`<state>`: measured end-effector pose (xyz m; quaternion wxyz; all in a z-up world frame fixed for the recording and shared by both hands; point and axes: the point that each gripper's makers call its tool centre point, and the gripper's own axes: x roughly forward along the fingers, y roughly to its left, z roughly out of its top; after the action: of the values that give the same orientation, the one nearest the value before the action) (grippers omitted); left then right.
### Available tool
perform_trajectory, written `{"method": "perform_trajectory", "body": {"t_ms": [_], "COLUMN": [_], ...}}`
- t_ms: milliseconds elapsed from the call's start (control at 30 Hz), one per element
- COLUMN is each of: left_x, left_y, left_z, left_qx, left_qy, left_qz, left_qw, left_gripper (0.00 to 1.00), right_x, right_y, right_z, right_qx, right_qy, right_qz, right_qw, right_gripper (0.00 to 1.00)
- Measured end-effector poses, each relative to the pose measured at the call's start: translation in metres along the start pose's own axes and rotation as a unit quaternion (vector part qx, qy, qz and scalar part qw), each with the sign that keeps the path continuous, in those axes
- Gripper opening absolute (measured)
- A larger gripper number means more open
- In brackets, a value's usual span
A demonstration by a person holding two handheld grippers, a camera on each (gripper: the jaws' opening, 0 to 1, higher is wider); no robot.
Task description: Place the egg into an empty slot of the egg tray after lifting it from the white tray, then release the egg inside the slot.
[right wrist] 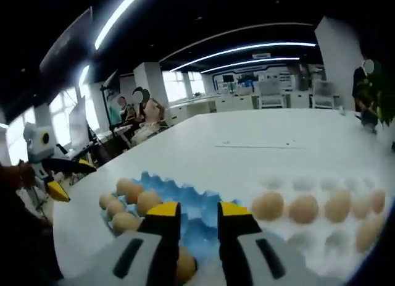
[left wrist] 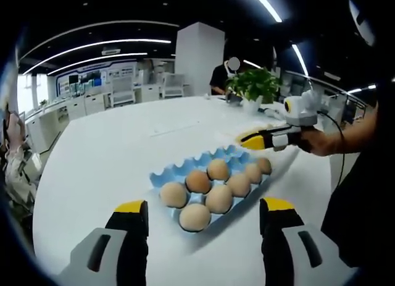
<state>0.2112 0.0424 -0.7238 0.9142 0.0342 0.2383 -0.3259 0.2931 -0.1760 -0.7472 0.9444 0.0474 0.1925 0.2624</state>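
A blue egg tray [left wrist: 173, 172] lies on the white table, with several brown eggs [left wrist: 197, 181] in its slots. My left gripper [left wrist: 203, 209] hovers open just short of it, jaws wide apart with nothing between them. Coming in from the right past the tray's far end is my right gripper [left wrist: 256, 138], held in a hand. In the right gripper view, my right gripper [right wrist: 197, 215] hangs over the blue tray [right wrist: 157, 182], its jaws a narrow gap apart with nothing between the tips. To its right, a white tray [right wrist: 296, 184] carries several eggs [right wrist: 268, 206].
A potted plant [left wrist: 253, 83] stands at the table's far side, with a person [left wrist: 221, 76] behind it. More people [right wrist: 136, 113] sit beyond the table's edge. The bare white tabletop [right wrist: 259, 144] stretches wide past both trays.
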Motion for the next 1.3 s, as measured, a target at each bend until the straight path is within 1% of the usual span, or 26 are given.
{"method": "perform_trajectory", "body": {"t_ms": [133,167,233,267,300,333,367,433,467,533,567,633,667,733,767,800,933,967,1000,1033,1100,1300], "left_x": [0.000,0.000,0.000,0.000,0.000,0.000,0.001,0.000,0.000,0.000,0.000,0.000,0.000,-0.001,-0.001,-0.001,-0.001,-0.002,-0.002,-0.002,-0.002,-0.001], "left_y": [0.001,0.001,0.000,0.000,0.001,0.002,0.003,0.003,0.003,0.002,0.002,0.002,0.002,0.002,0.002,0.002,0.002,0.002,0.002,0.002,0.002,0.002], "left_z": [0.000,0.000,0.000,0.000,0.000,-0.001,-0.001,0.000,0.000,-0.001,-0.001,-0.001,-0.002,-0.002,-0.002,-0.002,-0.001,-0.001,-0.001,-0.001,-0.001,-0.001], "left_qx": [0.000,0.001,0.002,0.002,0.001,0.000,0.001,-0.001,0.000,0.001,0.001,0.000,-0.001,0.000,0.000,-0.001,0.000,0.000,0.000,0.000,0.001,0.002], "left_qy": [0.001,0.002,0.001,0.001,0.001,0.002,0.002,0.001,0.000,0.001,0.001,0.001,0.002,0.002,0.001,0.001,0.001,0.001,0.001,0.001,0.000,0.001], "left_qz": [0.000,-0.001,-0.004,-0.005,-0.001,0.002,0.003,0.002,0.001,0.000,0.001,0.001,0.001,0.000,0.000,0.001,0.001,0.000,-0.001,-0.001,0.001,-0.001], "left_qw": [1.0000,1.0000,1.0000,1.0000,1.0000,1.0000,1.0000,1.0000,1.0000,1.0000,1.0000,1.0000,1.0000,1.0000,1.0000,1.0000,1.0000,1.0000,1.0000,1.0000,1.0000,1.0000], "left_gripper": [0.75,0.74,0.72,0.73,0.74,0.76,0.76,0.75,0.75,0.75,0.75,0.75,0.75,0.74,0.74,0.74,0.74,0.74,0.73,0.73,0.73,0.73], "right_x": [-0.020,-0.029,-0.041,-0.050,-0.056,-0.061,-0.067,-0.076,-0.083,-0.088,-0.093,-0.095,-0.097,-0.098,-0.097,-0.096,-0.093,-0.092,-0.090,-0.089,-0.091,-0.092], "right_y": [-0.038,-0.054,-0.071,-0.085,-0.097,-0.104,-0.115,-0.127,-0.137,-0.144,-0.152,-0.159,-0.165,-0.169,-0.170,-0.170,-0.171,-0.172,-0.171,-0.170,-0.169,-0.169], "right_z": [0.001,0.005,0.007,0.008,0.008,0.007,0.006,0.005,0.004,0.004,0.002,-0.003,-0.008,-0.014,-0.017,-0.017,-0.025,-0.030,-0.030,-0.035,-0.032,-0.031], "right_qx": [0.013,0.010,0.017,0.019,0.018,0.020,0.018,0.010,0.009,0.011,0.011,0.011,0.016,0.018,0.023,0.016,-0.005,-0.003,0.000,0.002,-0.004,0.002], "right_qy": [-0.010,-0.025,-0.035,-0.040,-0.039,-0.039,-0.038,-0.039,-0.041,-0.045,-0.045,-0.039,-0.030,-0.023,-0.019,-0.022,0.004,0.013,0.010,0.018,0.014,0.010], "right_qz": [-0.058,-0.087,-0.115,-0.137,-0.154,-0.163,-0.181,-0.202,-0.220,-0.230,-0.245,-0.250,-0.260,-0.262,-0.262,-0.261,-0.264,-0.266,-0.262,-0.262,-0.261,-0.254], "right_qw": [0.9982,0.9959,0.9926,0.9895,0.9872,0.9856,0.9826,0.9785,0.9745,0.9721,0.9685,0.9673,0.9651,0.9646,0.9646,0.9649,0.9644,0.9638,0.9650,0.9650,0.9653,0.9672], "right_gripper": [0.22,0.21,0.21,0.21,0.21,0.21,0.21,0.21,0.21,0.22,0.23,0.24,0.24,0.24,0.24,0.25,0.26,0.27,0.28,0.28,0.28,0.27]}}
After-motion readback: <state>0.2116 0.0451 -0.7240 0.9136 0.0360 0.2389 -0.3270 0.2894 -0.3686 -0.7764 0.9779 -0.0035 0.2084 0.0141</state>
